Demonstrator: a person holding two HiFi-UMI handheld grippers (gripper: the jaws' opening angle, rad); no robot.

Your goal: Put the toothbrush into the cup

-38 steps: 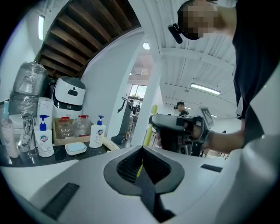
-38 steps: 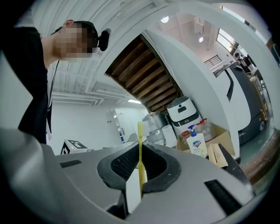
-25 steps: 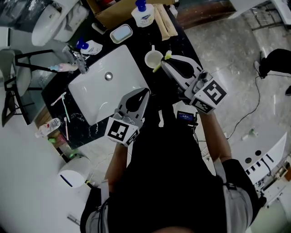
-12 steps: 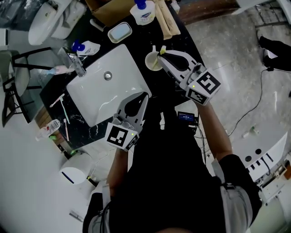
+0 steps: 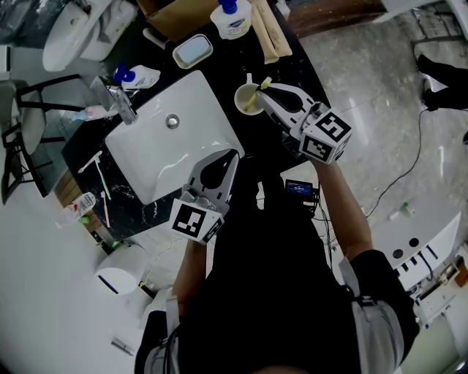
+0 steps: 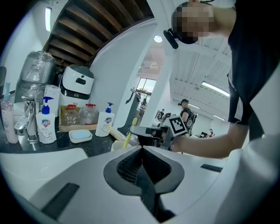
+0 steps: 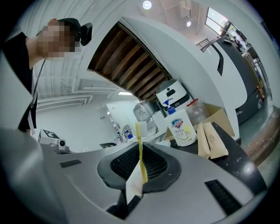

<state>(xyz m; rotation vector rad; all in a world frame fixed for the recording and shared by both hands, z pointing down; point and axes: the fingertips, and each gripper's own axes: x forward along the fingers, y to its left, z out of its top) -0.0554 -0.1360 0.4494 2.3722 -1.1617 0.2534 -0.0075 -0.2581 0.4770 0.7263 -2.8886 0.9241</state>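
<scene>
A white cup [image 5: 246, 98] with a handle stands on the black counter to the right of the sink; it also shows low in the left gripper view [image 6: 117, 145]. My right gripper [image 5: 263, 90] is shut on the yellow toothbrush [image 5: 266, 82], right beside the cup's rim. One end of the brush reaches down into the cup's mouth. In the right gripper view the toothbrush [image 7: 140, 151] stands upright between the jaws of my right gripper [image 7: 139, 175], bristles on top. My left gripper [image 5: 232, 155] is shut on nothing at the sink's near right corner, its tip [image 6: 141, 149] pointing toward the cup.
A white sink [image 5: 191, 109] with a tap [image 5: 123, 107] fills the counter's middle. Behind the cup are a soap bottle [image 5: 232, 19], a blue soap dish [image 5: 193, 52], wrapped packets [image 5: 270, 35] and a cardboard box [image 5: 184, 24]. Loose toothbrushes [image 5: 102, 169] lie at the left.
My right gripper has drawn slightly closer to the cup with the toothbrush, whose end now hangs inside the rim. The left gripper has stayed where it was.
</scene>
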